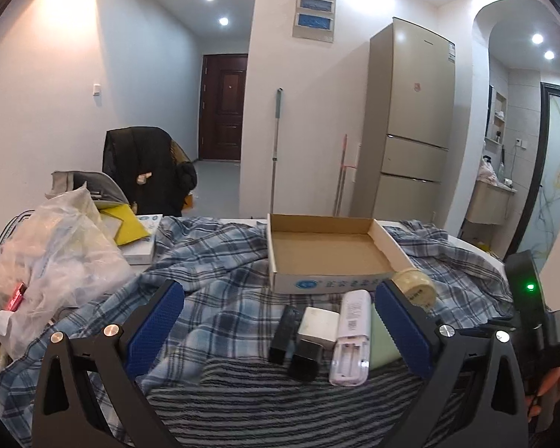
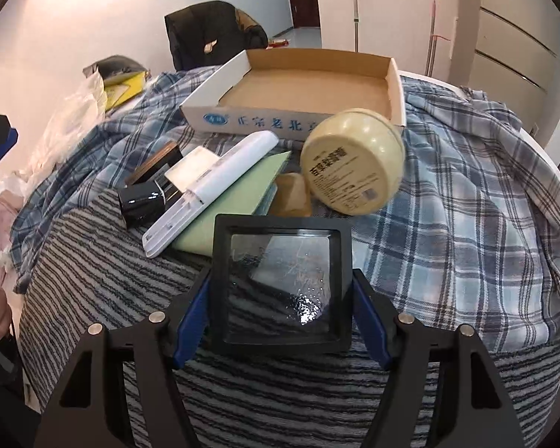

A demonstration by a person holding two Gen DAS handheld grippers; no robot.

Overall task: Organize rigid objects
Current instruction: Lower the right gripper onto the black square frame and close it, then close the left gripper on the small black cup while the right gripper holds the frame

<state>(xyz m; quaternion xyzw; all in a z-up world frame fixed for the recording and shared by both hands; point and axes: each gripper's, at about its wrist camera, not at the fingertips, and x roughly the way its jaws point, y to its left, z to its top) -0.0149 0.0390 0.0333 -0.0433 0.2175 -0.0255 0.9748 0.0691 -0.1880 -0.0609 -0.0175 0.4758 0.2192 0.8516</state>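
Right tongs (image 2: 282,311) clamp a black square frame (image 2: 282,283) (glare hides what's inside) above the striped cloth (image 2: 93,280). Left tongs (image 1: 280,321) gape empty; cardboard tray (image 2: 397,86) sits behind the clutter.

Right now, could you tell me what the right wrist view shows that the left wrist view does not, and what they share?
Only the right wrist view shows the right gripper shut on a black square case, and a small tan piece beside the cream jar. Only the left wrist view shows the open left gripper and the fridge. Both show the empty cardboard tray, white remote and green card.
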